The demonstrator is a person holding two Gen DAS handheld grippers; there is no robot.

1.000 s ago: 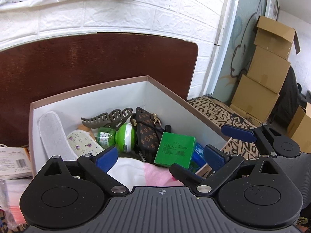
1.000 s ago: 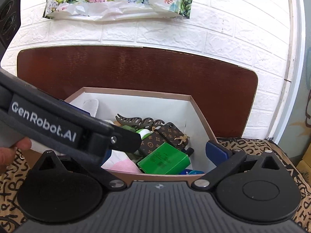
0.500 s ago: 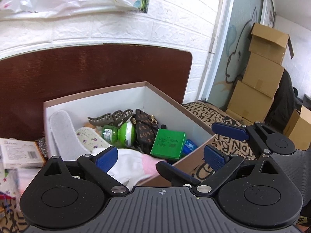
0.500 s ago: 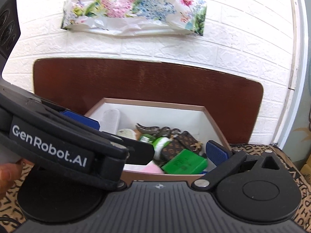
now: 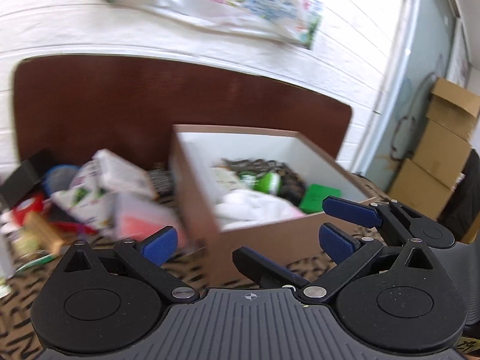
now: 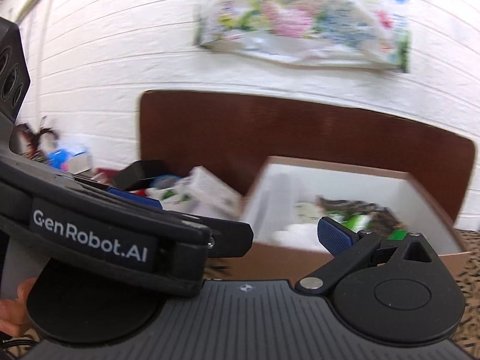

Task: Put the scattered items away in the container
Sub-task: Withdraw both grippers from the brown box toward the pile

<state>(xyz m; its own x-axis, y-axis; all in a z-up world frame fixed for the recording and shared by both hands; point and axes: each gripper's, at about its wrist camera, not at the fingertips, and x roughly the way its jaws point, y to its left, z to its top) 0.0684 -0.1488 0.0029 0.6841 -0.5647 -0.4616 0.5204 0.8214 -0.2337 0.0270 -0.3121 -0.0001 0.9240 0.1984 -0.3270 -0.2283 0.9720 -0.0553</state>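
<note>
The left gripper (image 5: 246,241) hangs spread wide with nothing between its blue pads, low over the patterned cloth (image 5: 18,309). Dead ahead of it is the near corner of the box (image 5: 195,210), so the box mouth lies ahead and to its right, and the loose pile (image 5: 99,198) lies ahead and to its left, just beside the box's left wall. That split is what counts: whatever is still to be tidied sits on the left gripper's own side, and I judge this one is nearer to it.

The right gripper (image 6: 270,234) is alongside, its left finger hidden behind the left tool's body in its own view, but seen from the left wrist both its blue pads stand apart and empty. From there the box (image 6: 300,258) is straight ahead and slightly right, already holding white cloth, a green pack and more.

The pile is smeared by blur; a white packet (image 5: 120,174) tops it, tilted, its long side running left to right towards the box. The rest I cannot sort out.
</note>
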